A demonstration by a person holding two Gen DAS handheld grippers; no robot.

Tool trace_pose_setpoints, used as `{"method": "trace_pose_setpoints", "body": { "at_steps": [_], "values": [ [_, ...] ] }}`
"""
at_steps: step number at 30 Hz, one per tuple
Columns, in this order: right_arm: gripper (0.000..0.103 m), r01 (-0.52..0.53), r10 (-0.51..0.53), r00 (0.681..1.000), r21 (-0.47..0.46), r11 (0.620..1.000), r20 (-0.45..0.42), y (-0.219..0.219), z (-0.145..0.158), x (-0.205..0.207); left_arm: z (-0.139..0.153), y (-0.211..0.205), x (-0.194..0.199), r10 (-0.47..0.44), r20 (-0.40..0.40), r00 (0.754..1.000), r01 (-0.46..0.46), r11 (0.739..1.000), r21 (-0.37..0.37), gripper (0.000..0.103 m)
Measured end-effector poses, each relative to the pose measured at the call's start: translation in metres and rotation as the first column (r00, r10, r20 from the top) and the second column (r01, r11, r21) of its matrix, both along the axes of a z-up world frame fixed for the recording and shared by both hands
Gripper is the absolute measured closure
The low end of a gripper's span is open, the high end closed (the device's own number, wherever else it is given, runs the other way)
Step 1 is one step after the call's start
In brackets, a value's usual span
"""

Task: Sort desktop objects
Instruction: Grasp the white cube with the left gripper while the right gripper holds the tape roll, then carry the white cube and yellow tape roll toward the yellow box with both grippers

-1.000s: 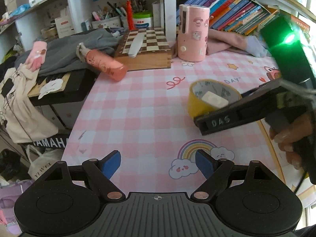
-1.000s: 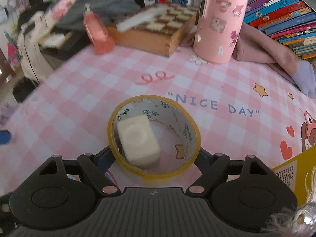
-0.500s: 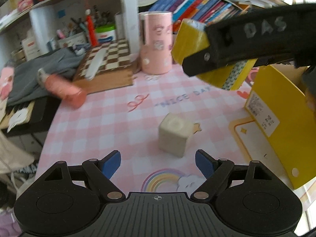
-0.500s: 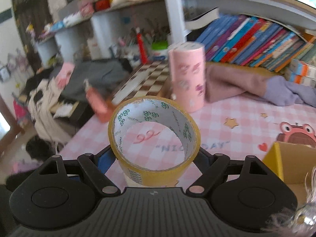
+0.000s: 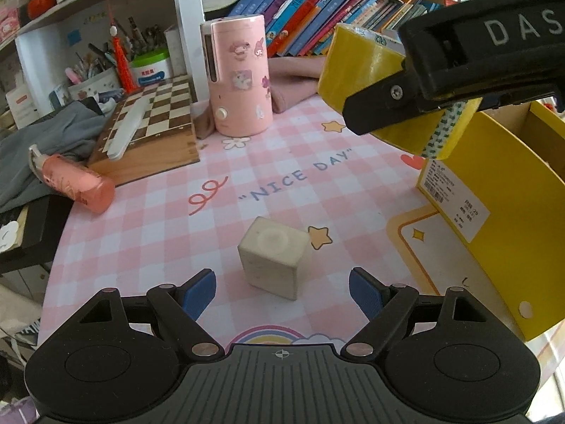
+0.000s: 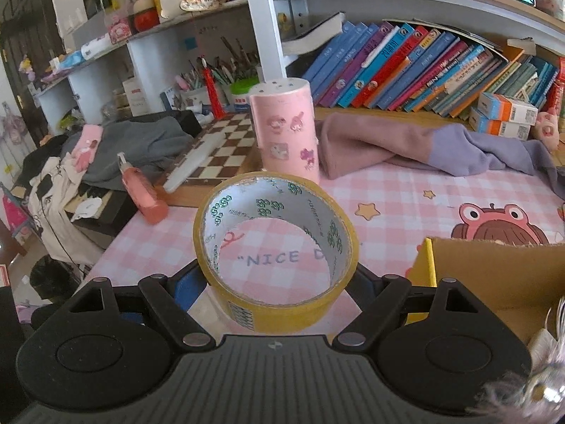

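Note:
My right gripper [image 6: 275,284] is shut on a roll of yellow tape [image 6: 282,304], held up in the air above the pink checked mat [image 6: 406,190]. From the left wrist view that tape roll [image 5: 367,63] hangs at the upper right, next to the open yellow box [image 5: 508,190]. A cream cube eraser [image 5: 272,258] lies on the mat just ahead of my left gripper [image 5: 282,288], whose blue pads stand open on either side of it without touching.
A pink cylinder with stickers [image 5: 240,74], a chessboard box [image 5: 148,127] and a lying pink bottle [image 5: 77,183] stand toward the back left. Pink and purple cloth [image 6: 423,145] lies before the row of books [image 6: 423,67]. The mat's left edge drops off to clutter.
The right gripper lifted the tape roll off the mat, leaving the cube eraser that sat inside it. The left gripper moved in toward the eraser, which now lies between its fingers.

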State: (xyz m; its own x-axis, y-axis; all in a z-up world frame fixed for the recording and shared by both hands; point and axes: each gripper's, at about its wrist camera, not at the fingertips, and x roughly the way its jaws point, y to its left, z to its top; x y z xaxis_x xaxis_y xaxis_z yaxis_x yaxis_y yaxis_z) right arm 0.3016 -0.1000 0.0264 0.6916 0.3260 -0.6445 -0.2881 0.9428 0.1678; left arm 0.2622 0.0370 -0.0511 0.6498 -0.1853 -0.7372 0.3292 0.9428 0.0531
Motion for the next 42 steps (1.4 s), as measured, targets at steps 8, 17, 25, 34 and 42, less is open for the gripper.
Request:
{"method": "trace_pose_setpoints", "body": {
  "at_steps": [8,17,25,34,42],
  "values": [
    [0.021,-0.020,0.020,1.000,-0.029,0.999,-0.003,0.002,-0.002,-0.002,-0.009,-0.005,0.018,0.026,0.022,0.999,-0.025,1.000,-0.008,0.034],
    [0.021,-0.020,0.020,1.000,-0.032,0.999,-0.008,0.001,-0.002,-0.010,-0.019,0.000,0.022,0.020,-0.004,1.000,-0.020,0.999,-0.042,0.062],
    [0.021,-0.004,0.004,1.000,-0.026,1.000,0.009,-0.001,0.000,-0.019,0.002,0.016,0.000,0.066,-0.007,0.998,-0.066,0.994,-0.091,0.067],
    [0.021,0.020,-0.020,0.999,-0.011,1.000,0.029,0.000,0.004,-0.037,0.041,0.044,-0.034,0.126,0.032,0.991,-0.120,0.981,-0.153,0.067],
    [0.021,0.015,-0.014,0.999,-0.015,1.000,0.035,0.007,0.005,-0.062,0.056,0.053,-0.059,0.132,0.053,0.990,-0.122,0.979,-0.163,0.067]
  ]
}}
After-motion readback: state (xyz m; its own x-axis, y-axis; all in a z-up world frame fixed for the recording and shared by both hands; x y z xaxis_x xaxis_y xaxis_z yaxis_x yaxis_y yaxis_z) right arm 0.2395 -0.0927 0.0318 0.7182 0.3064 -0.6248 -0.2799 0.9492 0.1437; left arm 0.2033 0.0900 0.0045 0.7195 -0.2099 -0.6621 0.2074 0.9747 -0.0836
